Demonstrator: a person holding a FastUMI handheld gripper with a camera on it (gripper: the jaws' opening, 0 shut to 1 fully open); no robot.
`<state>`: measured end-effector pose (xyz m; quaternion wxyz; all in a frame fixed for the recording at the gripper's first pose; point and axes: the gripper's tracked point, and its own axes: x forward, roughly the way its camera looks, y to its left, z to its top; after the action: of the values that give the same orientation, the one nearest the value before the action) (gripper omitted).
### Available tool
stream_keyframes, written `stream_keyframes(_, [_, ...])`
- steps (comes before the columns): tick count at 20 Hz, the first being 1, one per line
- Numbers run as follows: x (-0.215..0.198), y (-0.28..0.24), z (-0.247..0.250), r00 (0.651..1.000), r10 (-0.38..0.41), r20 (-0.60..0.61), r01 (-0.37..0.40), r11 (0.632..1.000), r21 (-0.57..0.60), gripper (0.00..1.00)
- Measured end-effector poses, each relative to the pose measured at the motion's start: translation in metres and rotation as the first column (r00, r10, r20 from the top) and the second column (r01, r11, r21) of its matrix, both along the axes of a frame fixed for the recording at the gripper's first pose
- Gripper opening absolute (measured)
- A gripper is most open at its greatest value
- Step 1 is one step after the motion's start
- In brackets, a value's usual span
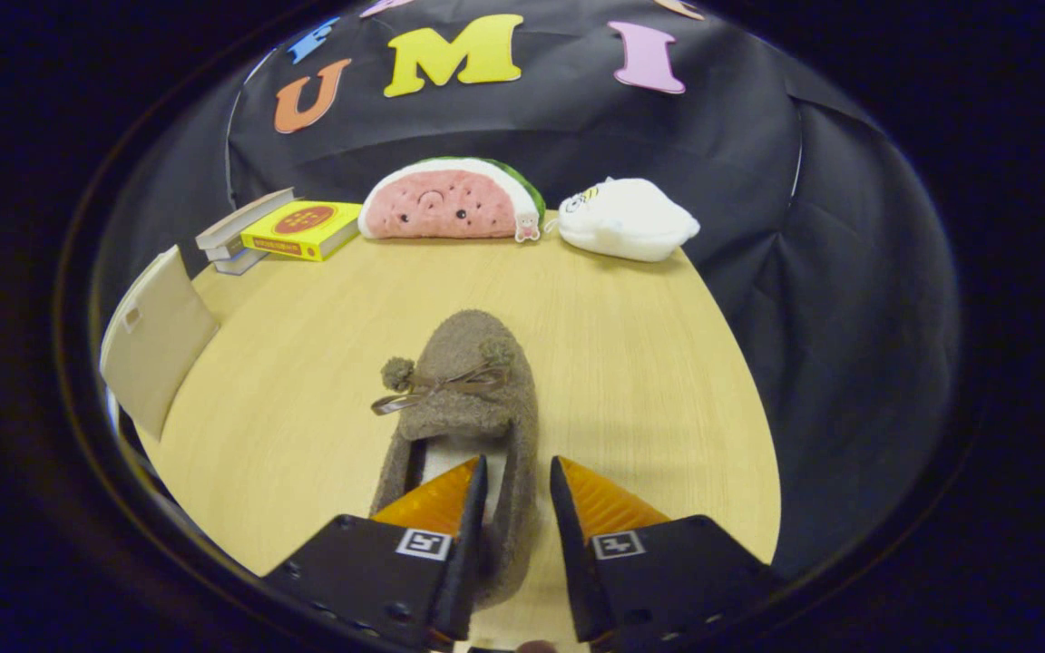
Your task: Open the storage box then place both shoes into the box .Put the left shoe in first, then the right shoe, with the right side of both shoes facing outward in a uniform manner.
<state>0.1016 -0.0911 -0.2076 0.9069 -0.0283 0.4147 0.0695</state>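
A brown fuzzy shoe (pixel 473 390) with a pom-pom bow lies on the wooden table (pixel 631 363), toe pointing away from me. My gripper (pixel 518 476) straddles the shoe's right side wall near the heel. One finger (pixel 450 494) is inside the shoe's opening against the wall, the other finger (pixel 590 499) is outside it. A thin sliver of table shows between the wall and the outer finger, so the jaws are narrowly open. The beige storage box (pixel 155 336) stands at the table's left edge, well left of the shoe; I cannot tell how its lid stands.
Along the back of the table sit a stack of books (pixel 287 231), a watermelon plush (pixel 450 199) and a white plush (pixel 627 218). Bare table lies to the right of the shoe and between the shoe and the box.
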Motion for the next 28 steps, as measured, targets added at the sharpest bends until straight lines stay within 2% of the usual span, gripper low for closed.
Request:
stream_keyframes(1, [0.003, -0.004, 0.002, 1.000, -0.029, 0.010, 0.029, 1.000, 0.005, 0.18])
stream_keyframes(2, [0.003, -0.006, 0.000, 0.999, -0.035, -0.007, 0.035, 0.999, 0.006, 0.07])
stream_keyframes(4, [0.000, -0.007, 0.003, 0.998, -0.059, -0.007, 0.060, 0.998, 0.022, 0.00])
stream_keyframes(9, [-0.009, 0.010, 0.021, 0.993, -0.117, -0.018, 0.119, 0.985, 0.127, 0.00])
stream_keyframes(12, [-0.020, 0.031, 0.042, 0.992, -0.127, -0.015, 0.127, 0.974, 0.186, 0.00])
stream_keyframes(16, [-0.040, 0.078, 0.073, 0.988, -0.143, -0.052, 0.152, 0.941, 0.302, 0.00])
stream_keyframes(21, [-0.057, 0.166, 0.127, 0.988, -0.145, -0.044, 0.151, 0.912, 0.381, 0.00])
stream_keyframes(24, [-0.062, 0.237, 0.165, 0.991, -0.132, -0.017, 0.128, 0.904, 0.409, 0.00])
stream_keyframes(28, [-0.068, 0.341, 0.201, 0.993, -0.120, -0.021, 0.115, 0.866, 0.486, 0.00])
